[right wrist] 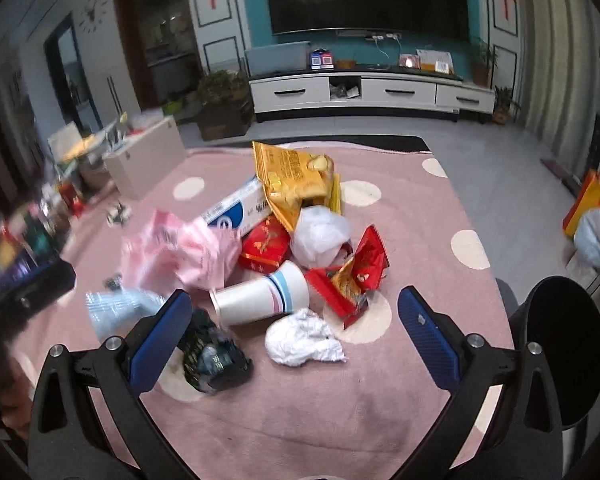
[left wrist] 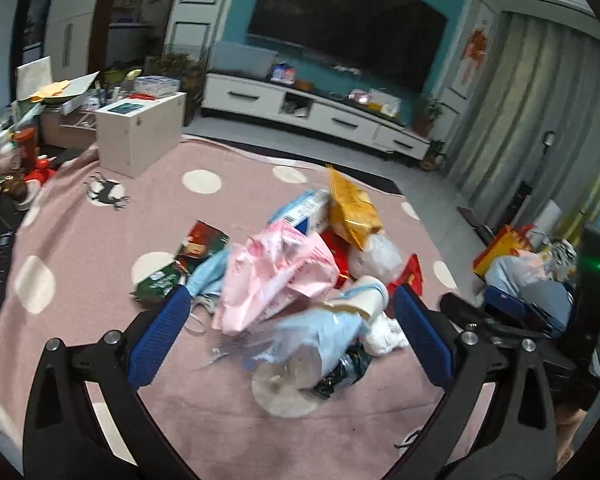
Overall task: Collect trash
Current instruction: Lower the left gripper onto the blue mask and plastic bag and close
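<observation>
Pink rug, left wrist view: dotted pink rug (left wrist: 100, 248) fills the middle of the frame, with the trash pile heaped at its centre.
Left gripper: left gripper (left wrist: 290, 308) hangs low over the near edge of the pile, jaws spread wide, nothing between the blue pads.
Pile, this view: pink plastic bag (left wrist: 276, 272) on top, pale blue plastic bag (left wrist: 320, 328) just below it, yellow snack packet (left wrist: 354, 210) standing up behind, green wrapper (left wrist: 160, 280) at the left edge. Motion blur here; smaller pieces are hard to tell apart.
Surroundings: white box (left wrist: 140, 136) at upper left on the rug, well apart from the pile; clutter along the left edge.

Right wrist view, right gripper: right gripper (right wrist: 294, 312) also spread open and empty, straddling the near side of the pile.
Pile, this view: paper cup (right wrist: 260, 300) on its side between the fingers' line, crumpled tissue (right wrist: 304, 340) just below it, red wrapper (right wrist: 356, 276) to the right, dark wrapper (right wrist: 212, 356) beside the left finger.
Bin: black bin (right wrist: 560, 352) at lower right, off the rug's edge; its inside looks dark, contents not visible.
Progress: judged barely begun; the whole pile sits on the rug and neither gripper holds anything.
Obstacles: pieces overlap and touch, so lifting one may drag its neighbours.
</observation>
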Demonstrator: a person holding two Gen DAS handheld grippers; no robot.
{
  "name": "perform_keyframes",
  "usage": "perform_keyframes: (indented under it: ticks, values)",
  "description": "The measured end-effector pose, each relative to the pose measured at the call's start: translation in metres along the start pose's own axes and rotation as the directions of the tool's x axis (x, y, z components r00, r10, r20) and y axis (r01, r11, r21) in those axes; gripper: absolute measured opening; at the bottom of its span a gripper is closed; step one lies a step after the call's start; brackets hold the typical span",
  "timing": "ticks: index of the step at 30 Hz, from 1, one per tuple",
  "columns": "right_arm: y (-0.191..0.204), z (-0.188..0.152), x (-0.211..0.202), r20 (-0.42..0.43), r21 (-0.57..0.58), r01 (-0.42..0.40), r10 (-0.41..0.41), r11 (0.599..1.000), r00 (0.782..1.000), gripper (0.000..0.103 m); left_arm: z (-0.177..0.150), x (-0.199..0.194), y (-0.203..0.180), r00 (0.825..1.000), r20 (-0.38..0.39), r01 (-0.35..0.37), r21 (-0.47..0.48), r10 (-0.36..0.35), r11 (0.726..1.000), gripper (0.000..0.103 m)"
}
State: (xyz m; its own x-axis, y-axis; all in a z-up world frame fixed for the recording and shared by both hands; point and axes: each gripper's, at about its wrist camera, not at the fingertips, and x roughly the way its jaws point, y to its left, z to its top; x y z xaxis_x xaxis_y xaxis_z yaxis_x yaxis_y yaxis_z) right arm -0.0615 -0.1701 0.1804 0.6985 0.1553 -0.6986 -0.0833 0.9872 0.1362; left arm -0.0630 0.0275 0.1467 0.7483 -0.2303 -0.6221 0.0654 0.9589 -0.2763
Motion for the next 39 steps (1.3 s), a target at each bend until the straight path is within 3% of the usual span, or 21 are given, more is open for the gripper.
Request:
perform_keyframes:
  ticks: [3,6,10,16,19,24,32,37,39]
  values:
    - [-0.004,0.019,-0.003,-0.023,0.019,-0.020,0.020,1.000,1.000,0.101,0.022,0.007,0.002,0.997,-0.064,0.039,-0.044,-0.042,0.998,0.100]
    - [-0.010,0.038,0.005,-0.067,0.046,-0.101,0.104,0.994,0.992,0.101,0.035,0.021,0.005,0.993,-0.108,0.041,-0.046,-0.046,0.998,0.100]
    - [-0.020,0.038,0.013,-0.051,0.067,-0.077,0.080,0.995,0.995,0.101,0.028,0.033,0.011,0.992,-0.124,0.018,0.012,-0.016,1.000,0.100]
    - [-0.028,0.024,0.035,-0.124,0.136,-0.156,0.173,0.978,0.977,0.098,0.010,0.042,0.035,0.980,-0.194,0.032,-0.112,-0.053,0.993,0.100]
    - [-0.033,0.020,0.042,-0.136,0.192,-0.170,0.198,0.966,0.971,0.094,0.002,0.042,0.032,0.975,-0.213,0.037,-0.103,-0.058,0.994,0.100]
    - [-0.031,0.015,0.048,-0.154,0.191,-0.143,0.173,0.971,0.973,0.086,-0.011,0.038,0.016,0.973,-0.224,0.047,0.003,-0.046,0.999,0.100]
    - [-0.023,0.011,0.047,-0.169,0.154,-0.114,0.140,0.981,0.976,0.083,-0.017,0.041,0.016,0.968,-0.244,0.061,-0.004,-0.061,0.998,0.098]
    - [-0.019,0.010,0.044,-0.166,0.132,-0.101,0.123,0.986,0.978,0.083,-0.020,0.042,0.009,0.962,-0.261,0.088,0.000,-0.085,0.996,0.081]
    - [-0.017,0.009,0.043,-0.161,0.118,-0.080,0.099,0.990,0.982,0.083,-0.022,0.046,0.007,0.954,-0.282,0.103,-0.022,-0.105,0.994,0.081]
